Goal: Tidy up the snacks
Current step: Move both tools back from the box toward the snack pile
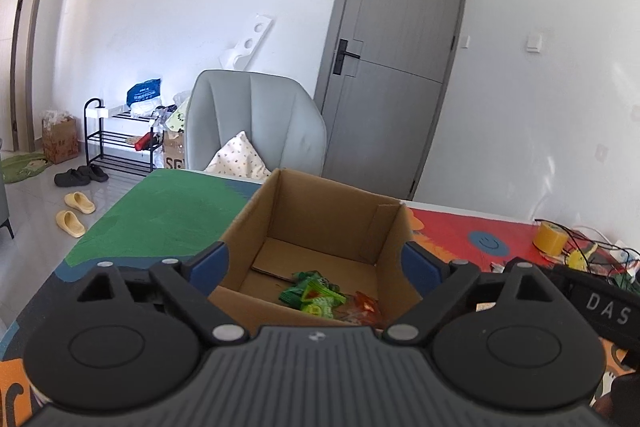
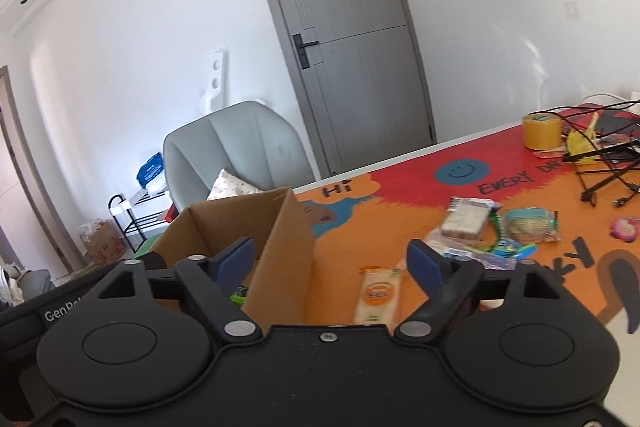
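Right wrist view, orange snack packet [image 2: 378, 297] lying lengthwise away from camera, both grippers wide open, empty.

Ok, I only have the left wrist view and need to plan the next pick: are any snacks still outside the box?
Observer: Yes. The right wrist view shows an orange-labelled packet lying on the mat just right of the cardboard box.
Operator: Only that one?
Observer: No, a cluster of wrapped snacks lies further right, apart from the box.
Operator: Is the right gripper free?
Observer: Yes, the right gripper is open with nothing held, its jaws astride the box's right wall.
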`<state>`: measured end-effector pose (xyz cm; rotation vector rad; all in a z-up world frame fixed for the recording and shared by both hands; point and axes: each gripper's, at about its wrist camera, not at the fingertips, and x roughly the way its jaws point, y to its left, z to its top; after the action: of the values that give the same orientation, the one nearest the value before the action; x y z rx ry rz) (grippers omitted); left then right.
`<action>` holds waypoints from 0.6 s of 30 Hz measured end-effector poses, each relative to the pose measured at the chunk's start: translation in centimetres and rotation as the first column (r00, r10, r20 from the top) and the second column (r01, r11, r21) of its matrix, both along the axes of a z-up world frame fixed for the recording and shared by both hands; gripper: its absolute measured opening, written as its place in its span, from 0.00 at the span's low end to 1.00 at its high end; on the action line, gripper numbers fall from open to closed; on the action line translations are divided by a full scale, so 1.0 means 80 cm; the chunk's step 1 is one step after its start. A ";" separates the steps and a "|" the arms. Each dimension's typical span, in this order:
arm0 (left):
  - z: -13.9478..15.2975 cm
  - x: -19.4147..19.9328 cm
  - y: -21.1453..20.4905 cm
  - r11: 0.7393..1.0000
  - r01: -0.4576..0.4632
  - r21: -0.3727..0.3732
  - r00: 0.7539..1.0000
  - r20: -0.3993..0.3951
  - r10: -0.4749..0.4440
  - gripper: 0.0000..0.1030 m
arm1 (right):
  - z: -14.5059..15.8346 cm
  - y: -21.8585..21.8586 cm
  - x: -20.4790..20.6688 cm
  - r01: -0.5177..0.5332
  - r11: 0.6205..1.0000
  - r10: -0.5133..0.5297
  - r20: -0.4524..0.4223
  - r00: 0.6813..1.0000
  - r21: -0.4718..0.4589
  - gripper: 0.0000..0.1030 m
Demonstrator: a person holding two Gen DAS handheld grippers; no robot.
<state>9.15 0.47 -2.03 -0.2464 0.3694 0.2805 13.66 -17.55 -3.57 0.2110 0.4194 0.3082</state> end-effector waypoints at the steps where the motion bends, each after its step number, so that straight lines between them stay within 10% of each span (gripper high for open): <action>1: 0.001 0.000 -0.004 1.000 0.005 0.000 1.000 -0.004 -0.005 0.90 | 0.000 -0.005 -0.003 0.012 1.000 -0.012 0.006 1.000 -0.002 0.93; 18: 0.010 -0.011 -0.063 0.991 0.128 0.047 0.992 -0.004 -0.128 0.90 | 0.008 -0.069 -0.028 0.112 0.994 -0.111 0.045 0.993 -0.017 0.99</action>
<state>8.31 -4.59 -1.27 -0.1751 0.3777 0.1624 11.39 -23.05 -2.90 0.2072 0.3653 0.1989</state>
